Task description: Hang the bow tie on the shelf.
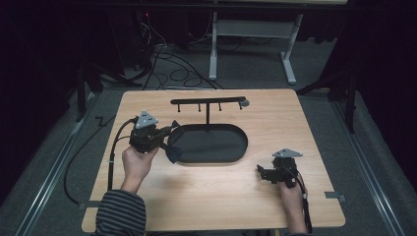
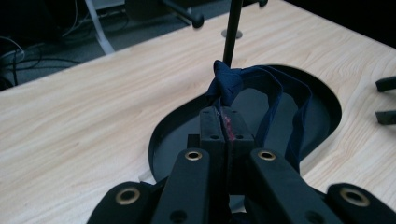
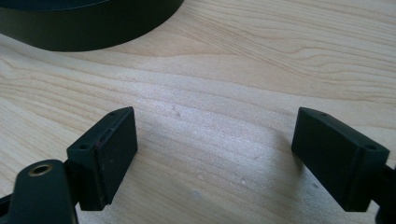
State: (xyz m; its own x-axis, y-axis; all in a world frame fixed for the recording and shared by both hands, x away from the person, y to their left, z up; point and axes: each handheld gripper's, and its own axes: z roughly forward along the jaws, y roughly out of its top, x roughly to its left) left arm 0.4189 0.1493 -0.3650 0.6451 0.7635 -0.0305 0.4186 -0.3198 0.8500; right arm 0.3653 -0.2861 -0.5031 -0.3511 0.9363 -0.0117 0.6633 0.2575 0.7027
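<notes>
My left gripper [image 1: 169, 135] is shut on a dark blue cloth loop [image 1: 173, 152] at the left end of the black oval tray [image 1: 216, 147]. In the left gripper view the jaws [image 2: 227, 119] pinch the cloth just below its knot [image 2: 226, 79]. The band [image 2: 280, 93] arcs over and hangs down to the right above the tray [image 2: 161, 140]. A black T-shaped rack [image 1: 209, 101] with small hooks rises from the tray's far side; its pole [image 2: 232, 32] stands right behind the knot. My right gripper [image 1: 263, 172] rests open on the table at the right, with bare wood between its jaws [image 3: 215, 126].
The light wooden table [image 1: 275, 123] carries the tray at its middle. In the right gripper view the tray's wall [image 3: 93, 28] lies ahead to the upper left. The right gripper's jaws [image 2: 386, 100] show at the right edge of the left gripper view. Cables and a table frame [image 1: 246, 29] lie on the floor beyond.
</notes>
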